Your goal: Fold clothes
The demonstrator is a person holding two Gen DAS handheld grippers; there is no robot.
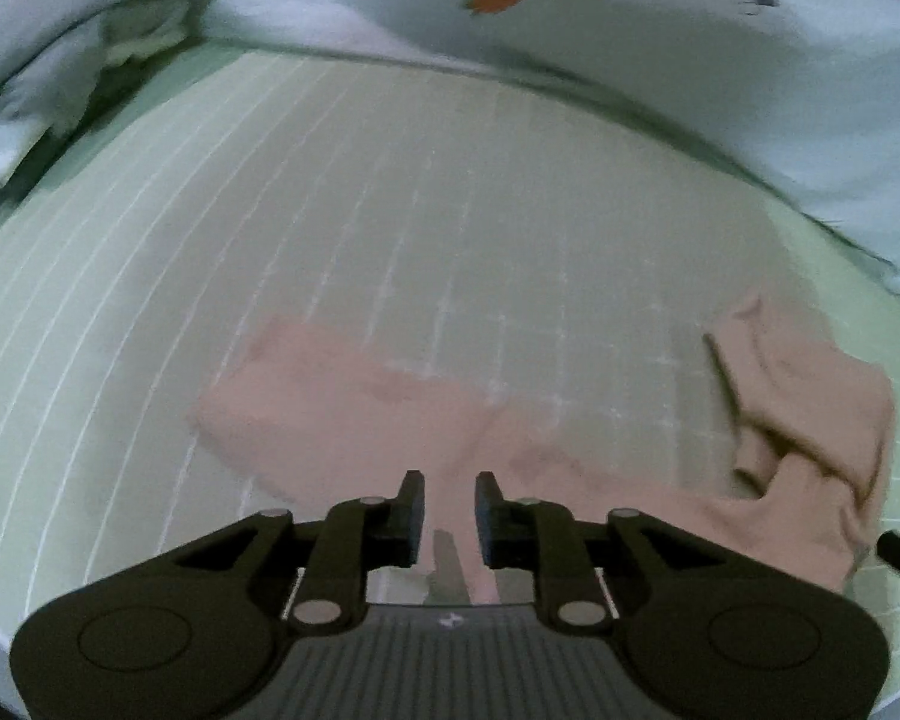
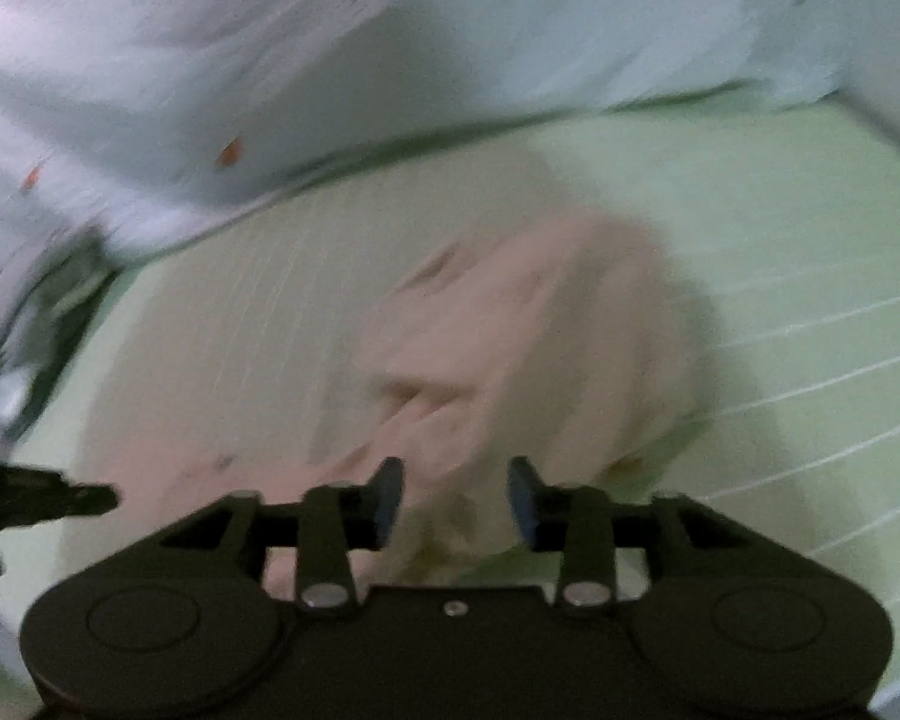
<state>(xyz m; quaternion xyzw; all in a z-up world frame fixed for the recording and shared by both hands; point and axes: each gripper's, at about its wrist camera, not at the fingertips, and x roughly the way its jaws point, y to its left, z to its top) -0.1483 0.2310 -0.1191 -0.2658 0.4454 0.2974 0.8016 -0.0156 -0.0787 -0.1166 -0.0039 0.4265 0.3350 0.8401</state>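
Blurring hides pink garment (image 2: 510, 348) detail; both grippers' jaws apart.

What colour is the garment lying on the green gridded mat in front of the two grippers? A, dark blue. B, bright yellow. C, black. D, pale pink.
D: the garment spread on the mat is pale pink in both wrist views, with its bunched end ahead of the right gripper and a strip of it running between the fingers of the left gripper.
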